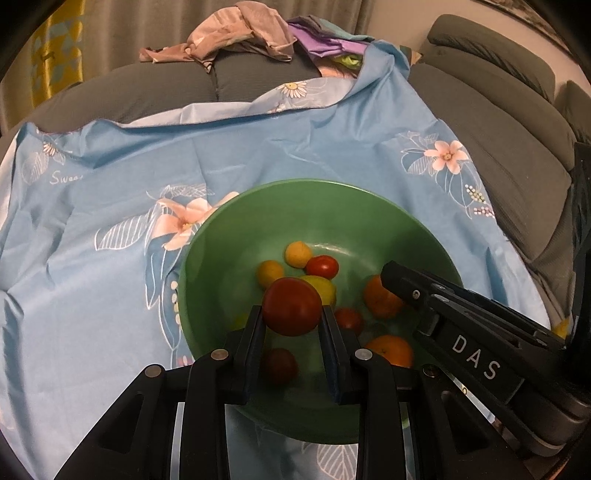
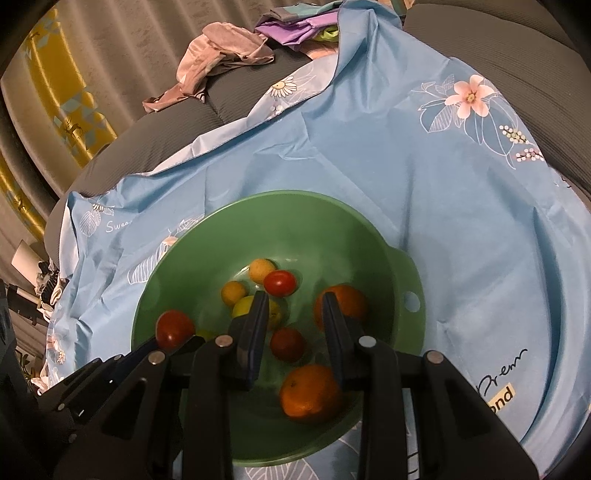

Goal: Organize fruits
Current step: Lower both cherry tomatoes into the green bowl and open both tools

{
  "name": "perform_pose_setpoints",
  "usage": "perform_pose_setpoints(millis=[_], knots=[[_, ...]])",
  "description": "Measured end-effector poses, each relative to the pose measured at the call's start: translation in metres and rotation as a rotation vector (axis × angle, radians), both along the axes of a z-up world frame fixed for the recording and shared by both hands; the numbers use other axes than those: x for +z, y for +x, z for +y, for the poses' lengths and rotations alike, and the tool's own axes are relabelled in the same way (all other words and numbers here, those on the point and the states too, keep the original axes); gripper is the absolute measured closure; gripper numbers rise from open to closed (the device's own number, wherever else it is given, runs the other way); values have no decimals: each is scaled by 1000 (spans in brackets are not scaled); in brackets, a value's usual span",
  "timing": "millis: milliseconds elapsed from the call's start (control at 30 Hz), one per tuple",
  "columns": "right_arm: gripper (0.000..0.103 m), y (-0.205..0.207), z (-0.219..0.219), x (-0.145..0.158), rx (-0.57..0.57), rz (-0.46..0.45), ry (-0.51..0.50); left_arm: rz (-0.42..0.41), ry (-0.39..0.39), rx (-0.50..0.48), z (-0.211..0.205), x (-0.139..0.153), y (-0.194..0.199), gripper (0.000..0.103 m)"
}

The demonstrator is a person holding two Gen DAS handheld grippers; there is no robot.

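Observation:
A green bowl sits on a blue floral cloth and holds several small fruits: red tomatoes, yellow ones and two oranges. My left gripper is shut on a red tomato and holds it over the bowl. The same tomato shows at the left in the right wrist view. My right gripper is open and empty above the bowl, its fingers over a red tomato with an orange by the right finger. It also shows in the left wrist view.
The cloth covers a grey sofa. Crumpled pink clothing and purple fabric lie on the sofa at the back. A curtain hangs behind. The bowl has a handle tab with a hole on its right.

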State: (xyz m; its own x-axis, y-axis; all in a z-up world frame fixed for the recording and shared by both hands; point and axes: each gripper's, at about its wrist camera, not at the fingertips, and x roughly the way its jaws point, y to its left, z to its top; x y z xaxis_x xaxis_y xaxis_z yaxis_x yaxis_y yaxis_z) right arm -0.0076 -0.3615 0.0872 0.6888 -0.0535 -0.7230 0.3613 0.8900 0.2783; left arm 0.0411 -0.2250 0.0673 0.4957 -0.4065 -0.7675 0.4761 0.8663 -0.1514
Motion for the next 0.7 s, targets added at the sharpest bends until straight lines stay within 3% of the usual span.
perform_pose_setpoints(millis=[133,300,367,700], knots=[[71,-1,-1,0,-10,1,4,-4,0,-2,0,0,0,75],[54,-5,-5,3,-26,-22,16,-2,-11,-8,1,3,-1,69],[52,-8,-7,7,-38,-36,15,-21,-15,-7,4,10,-3,60],[41,-29,-15,27,-88,-118,12,-153,-53,31,23,49,-22,52]])
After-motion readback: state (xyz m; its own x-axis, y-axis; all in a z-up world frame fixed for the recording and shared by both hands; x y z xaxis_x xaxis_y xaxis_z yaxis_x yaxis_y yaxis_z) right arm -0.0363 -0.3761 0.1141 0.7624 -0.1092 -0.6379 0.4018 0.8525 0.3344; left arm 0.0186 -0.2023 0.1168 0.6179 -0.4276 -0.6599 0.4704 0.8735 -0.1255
